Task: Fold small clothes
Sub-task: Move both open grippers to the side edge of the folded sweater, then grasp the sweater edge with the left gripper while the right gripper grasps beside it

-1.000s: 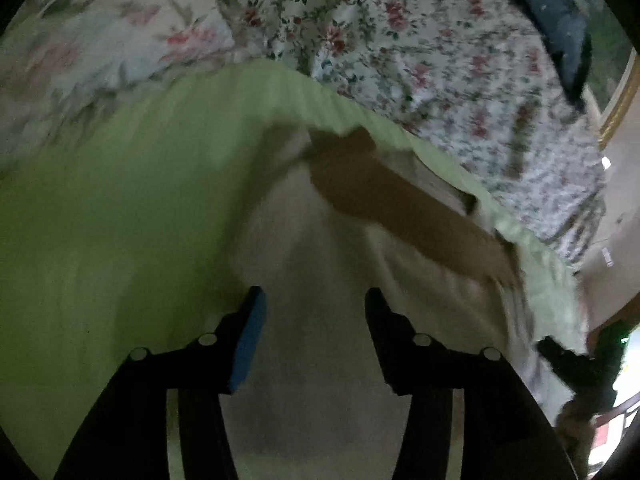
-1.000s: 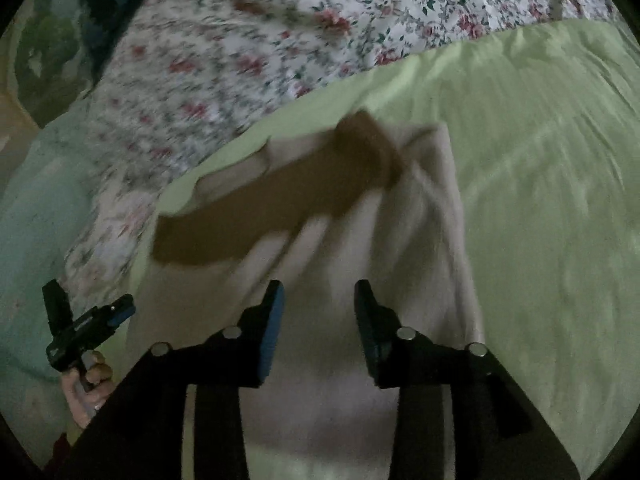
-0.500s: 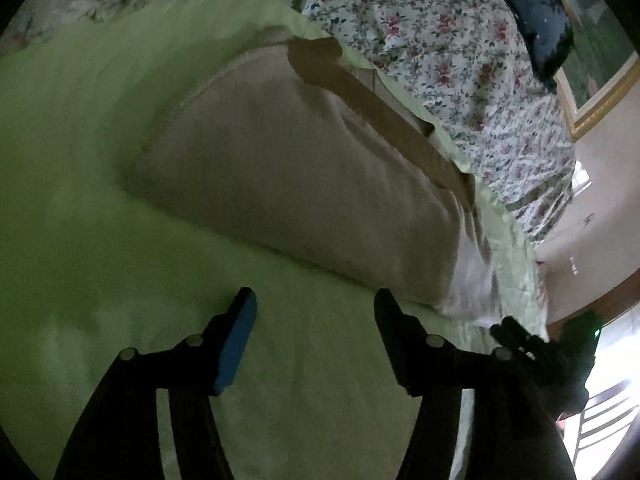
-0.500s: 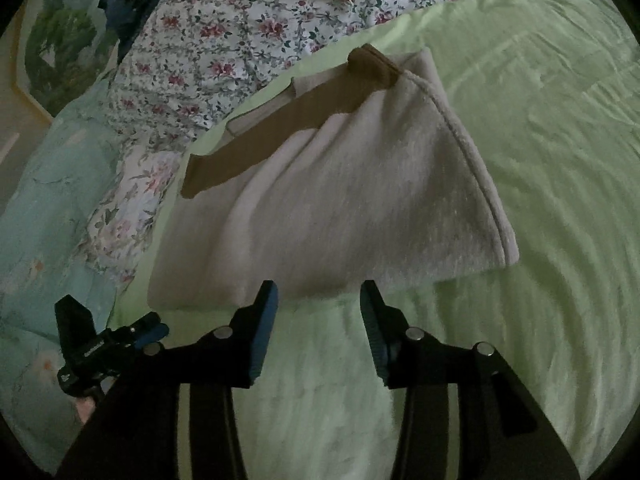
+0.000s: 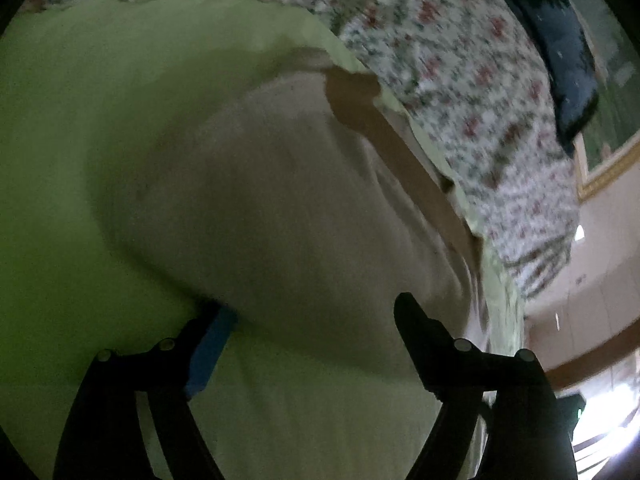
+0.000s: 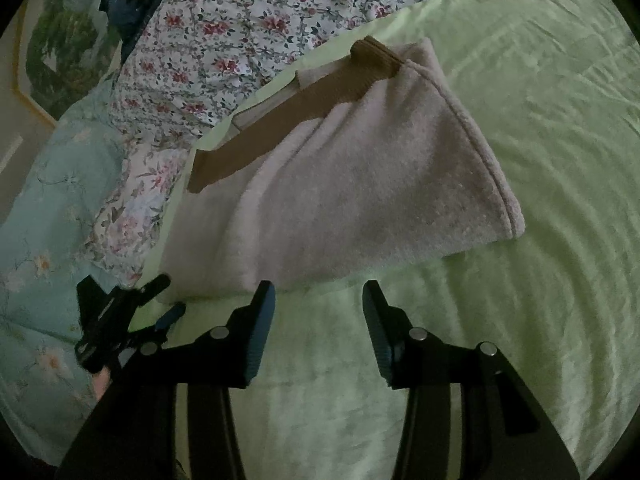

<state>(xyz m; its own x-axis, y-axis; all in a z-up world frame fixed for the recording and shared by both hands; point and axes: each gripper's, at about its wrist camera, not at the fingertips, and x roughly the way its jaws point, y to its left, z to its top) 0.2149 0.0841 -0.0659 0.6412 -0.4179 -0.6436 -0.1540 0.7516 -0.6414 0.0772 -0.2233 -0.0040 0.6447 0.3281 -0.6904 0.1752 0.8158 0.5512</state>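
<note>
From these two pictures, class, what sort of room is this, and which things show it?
Most likely a bedroom: the folded beige cloth lies on a green sheet spread like a bed, with a floral quilt beyond and a framed picture on the wall.

left gripper (image 5: 316, 320): black frame, two angular fingers; blue pad on inner face of one finger (image 5: 210, 350), other finger plain black
left gripper hardware: round silver screw heads on each finger arm, two a side
right gripper (image 6: 318, 304): same black build; dark blue ribbed pads (image 6: 260, 332) on inner faces of the jaws
right gripper hardware: silver screw heads, two per arm
left gripper seen from right wrist view (image 6: 120, 320): black linkage, small blue pad tip
skin: pale patch of hand (image 6: 102, 380) under it
</note>
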